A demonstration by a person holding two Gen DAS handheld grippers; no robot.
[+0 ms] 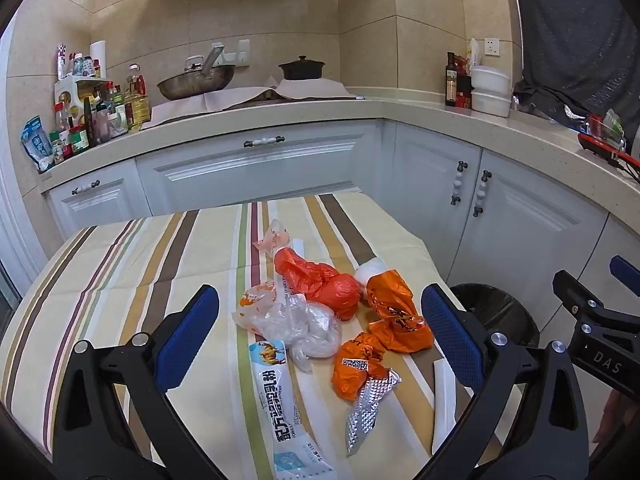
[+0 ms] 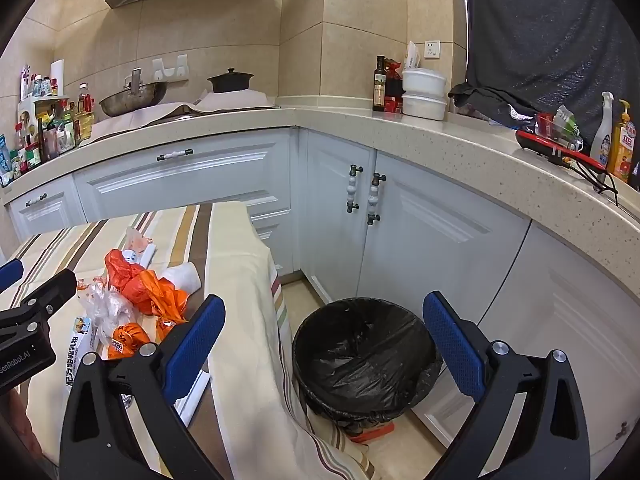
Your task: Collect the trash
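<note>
Both tongs, left (image 1: 320, 328) and right (image 2: 324, 336), gape wide and empty; the sachet (image 1: 280, 404) lies lengthwise on the table (image 1: 120, 264), pointing away, by the bin (image 2: 360, 356).

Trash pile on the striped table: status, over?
Both grippers, left and right, open, holding nothing. Trash pile untouched on tablecloth. Lined bin beside table, path clear.

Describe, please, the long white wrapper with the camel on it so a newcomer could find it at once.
Start at the striped tablecloth and find the trash pile. The camel wrapper lies at the pile's near edge, below the clear plastic bag. It alone is a long, flat white-and-blue strip; its neighbours are crumpled orange wrappers.
</note>
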